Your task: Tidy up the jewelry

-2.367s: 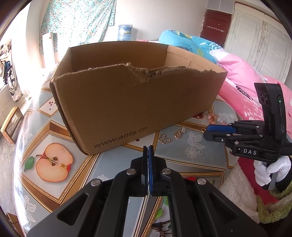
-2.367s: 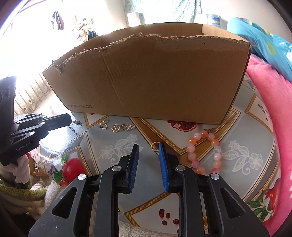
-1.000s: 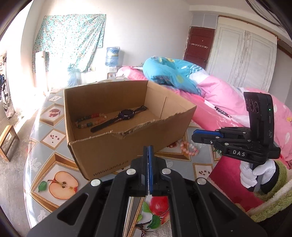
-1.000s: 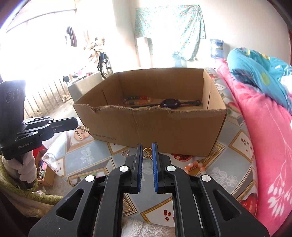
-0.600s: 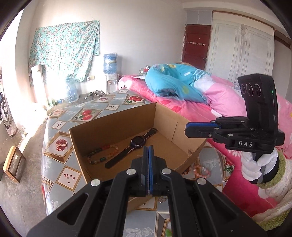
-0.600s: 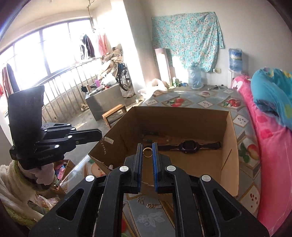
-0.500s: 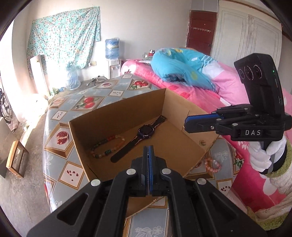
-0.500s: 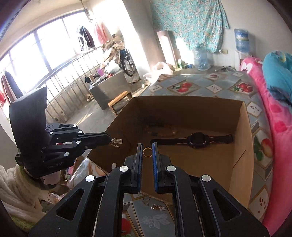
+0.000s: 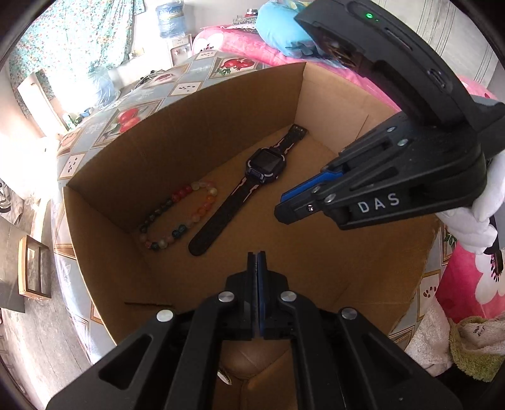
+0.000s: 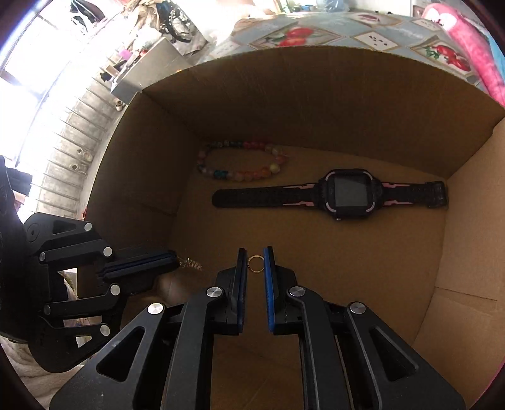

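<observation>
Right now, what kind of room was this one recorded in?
Most likely a bedroom at home: pink floral bedding with a blue pillow lies beside the fruit-patterned tablecloth, and a flowered curtain hangs on the wall.

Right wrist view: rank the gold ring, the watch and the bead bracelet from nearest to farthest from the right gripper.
1. gold ring: between the right gripper's blue pads, which have just been opening; touch unclear.
2. watch: flat on the cardboard box floor, ahead and to the right.
3. bead bracelet: beyond the watch strap, by the far wall, slightly left.
</observation>
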The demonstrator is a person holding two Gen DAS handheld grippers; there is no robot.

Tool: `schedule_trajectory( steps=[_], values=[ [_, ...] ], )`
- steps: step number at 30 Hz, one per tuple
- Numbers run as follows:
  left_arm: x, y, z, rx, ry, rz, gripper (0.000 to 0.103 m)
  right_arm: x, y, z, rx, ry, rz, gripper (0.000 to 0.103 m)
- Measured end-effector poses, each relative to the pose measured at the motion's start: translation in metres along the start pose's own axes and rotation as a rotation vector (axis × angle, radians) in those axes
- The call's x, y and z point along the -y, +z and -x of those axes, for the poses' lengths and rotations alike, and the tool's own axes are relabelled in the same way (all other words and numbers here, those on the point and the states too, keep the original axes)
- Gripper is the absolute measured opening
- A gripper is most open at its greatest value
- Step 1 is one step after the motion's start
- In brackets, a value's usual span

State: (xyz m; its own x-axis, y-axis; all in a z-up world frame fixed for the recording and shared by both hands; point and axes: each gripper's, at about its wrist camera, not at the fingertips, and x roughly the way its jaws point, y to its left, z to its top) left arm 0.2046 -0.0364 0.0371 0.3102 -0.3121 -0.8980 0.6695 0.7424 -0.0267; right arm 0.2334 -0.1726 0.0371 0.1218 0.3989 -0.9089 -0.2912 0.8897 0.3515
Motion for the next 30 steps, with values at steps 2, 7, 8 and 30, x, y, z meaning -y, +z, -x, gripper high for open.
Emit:
schedule_trajectory(
  steps=[2, 7, 8, 30],
  values=[
    [-0.001, 0.0, -0.002, -0.005, 0.0, 0.003, 0.013, 0.002, 0.001, -0.002, -0.003, 0.008, -0.011, 0.012],
    [-0.008, -0.001, 0.0, 0.018, -0.002, 0.031, 0.023, 0.002, 0.002, -0.001, 0.016, -0.001, -0.021, 0.015],
    [-0.01, -0.001, 0.002, 0.028, -0.005, 0.039, 0.023, 0.002, 0.0, 0.001, 0.023, 0.0, -0.026, 0.015],
    [0.042, -0.113, 0.095, 0.497, -0.305, 0.273, 0.047, 0.018, -0.174, 0.126, 0.477, 0.082, -0.083, 0.016]
  ],
)
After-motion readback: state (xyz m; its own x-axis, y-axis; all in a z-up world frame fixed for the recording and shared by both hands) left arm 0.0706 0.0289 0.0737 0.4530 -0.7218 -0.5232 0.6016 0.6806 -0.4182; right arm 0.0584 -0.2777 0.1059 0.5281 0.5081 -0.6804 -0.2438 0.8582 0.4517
